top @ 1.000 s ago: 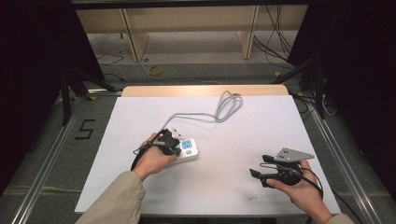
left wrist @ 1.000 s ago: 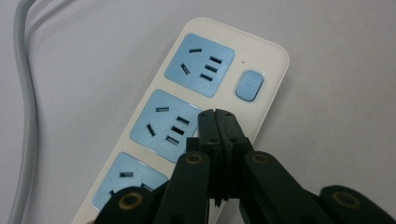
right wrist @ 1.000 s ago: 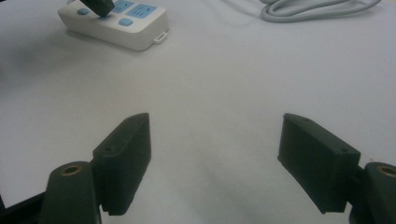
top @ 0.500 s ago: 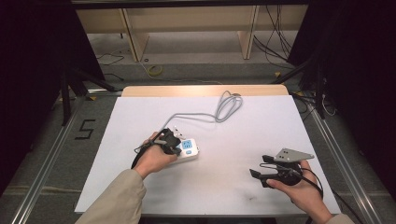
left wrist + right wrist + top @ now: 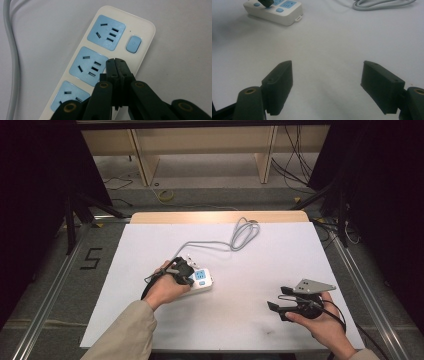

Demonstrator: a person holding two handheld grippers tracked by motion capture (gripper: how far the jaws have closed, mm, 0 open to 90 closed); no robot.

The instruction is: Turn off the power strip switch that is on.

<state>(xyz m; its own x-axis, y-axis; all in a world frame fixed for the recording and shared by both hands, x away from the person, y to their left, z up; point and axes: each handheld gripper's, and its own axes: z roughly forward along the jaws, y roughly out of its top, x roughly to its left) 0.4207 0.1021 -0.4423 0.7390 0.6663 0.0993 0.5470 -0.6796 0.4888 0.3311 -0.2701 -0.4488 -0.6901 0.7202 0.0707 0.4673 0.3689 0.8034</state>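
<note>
While nothing has shifted between the earlier high views and this one, the stillness itself says something: both hands have stayed where they were. Taking the white plastic power strip with three pale-blue socket panels (image 5: pixel 199 281) as the landmark, the left hand-held gripper (image 5: pixel 187 279) sits right over its near, left part, jaws pressed together with nothing between them. In the left gripper view those closed tips (image 5: pixel 116 62) hang over the strip's (image 5: pixel 110 52) edge beside the middle socket, just short of the small blue rounded switch button (image 5: pixel 133 44); I cannot tell whether they touch the casing. The strip lies flat on the white-covered bench (image 5: pixel 250 330), its grey cable (image 5: pixel 240 237) running away to a loose coil at the far side. Well to the right of the strip, the right hand-held gripper (image 5: pixel 276 309) hangs with jaws wide apart and empty, pointing back towards it. My reading is that the left hand is poised to press the switch, not yet done.
</note>
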